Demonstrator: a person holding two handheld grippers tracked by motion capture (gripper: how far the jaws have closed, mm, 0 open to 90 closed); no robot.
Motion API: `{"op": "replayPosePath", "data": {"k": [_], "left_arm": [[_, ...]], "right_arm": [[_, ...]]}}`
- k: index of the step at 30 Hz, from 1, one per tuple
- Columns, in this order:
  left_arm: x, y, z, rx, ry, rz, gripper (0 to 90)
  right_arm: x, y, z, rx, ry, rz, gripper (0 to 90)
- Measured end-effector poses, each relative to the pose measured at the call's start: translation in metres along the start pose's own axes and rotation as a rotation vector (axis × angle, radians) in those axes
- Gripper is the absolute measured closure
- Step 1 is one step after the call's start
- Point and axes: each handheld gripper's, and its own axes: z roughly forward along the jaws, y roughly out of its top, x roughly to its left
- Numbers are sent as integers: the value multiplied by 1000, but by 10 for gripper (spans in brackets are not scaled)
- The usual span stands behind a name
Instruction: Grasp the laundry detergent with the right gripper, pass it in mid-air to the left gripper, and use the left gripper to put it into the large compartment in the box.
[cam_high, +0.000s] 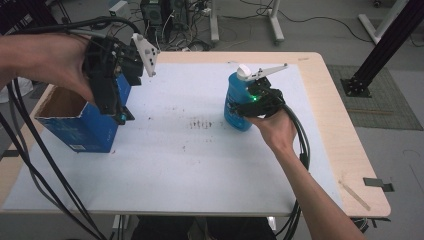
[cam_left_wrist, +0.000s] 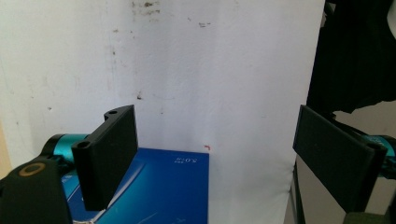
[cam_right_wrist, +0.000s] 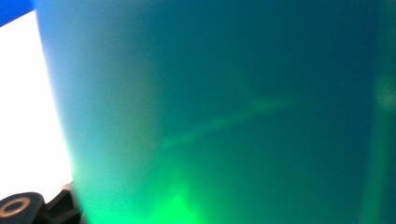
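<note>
In the high view, the right gripper (cam_high: 245, 102) sits right of centre, clamped around the body of a blue bottle (cam_high: 235, 95) with a white cap (cam_high: 243, 71). The bottle stands upright on the white mat (cam_high: 200, 165) that covers most of the wooden table (cam_high: 345, 150). The right hand (cam_high: 275, 127) grips the tool from below right, and a green light glows on the gripper body just beside the bottle. In the right gripper view, the bottle wall (cam_right_wrist: 233, 102) lies pressed close against the lens, blurred, tinted green along the bottom edge; the mat (cam_right_wrist: 28, 107) shows as a white strip at the left edge. The jaws are narrow and hold the bottle between them.

The left gripper (cam_high: 117, 107) is in the upper left of the high view, carried by the left hand (cam_high: 60, 65) above an open blue cardboard box (cam_high: 80, 125) that rests on the left part of the mat. The grey three-cornered plate (cam_high: 146, 52) projects from its top. In the left gripper view, the jaws stand wide apart with nothing between them; the left gripper (cam_left_wrist: 215, 154) points down at the mat (cam_left_wrist: 210, 70), and a face of the blue box (cam_left_wrist: 159, 191) shows at the lower centre of the frame.

The bottle and the box are well apart, with bare, lightly stained mat between them
</note>
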Motion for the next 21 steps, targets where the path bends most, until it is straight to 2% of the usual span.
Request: {"op": "replayPosePath", "data": {"k": [8, 12, 15, 17, 21], "left_arm": [[1, -2, -1, -7, 4, -6, 140], [3, -3, -8, -27, 17, -6, 140], [5, -3, -14, -37, 29, -12, 140], [7, -2, -18, -36, 41, -4, 140], [11, 5, -24, -80, 50, 4, 140]], "right_arm": [[1, -1, 0, -12, -4, -4, 460], [3, 0, -1, -13, 10, -42, 466], [5, 3, -5, -23, 71, -72, 466], [8, 7, -7, -14, 133, -119, 465], [24, 18, -11, 9, 272, -244, 464]]}}
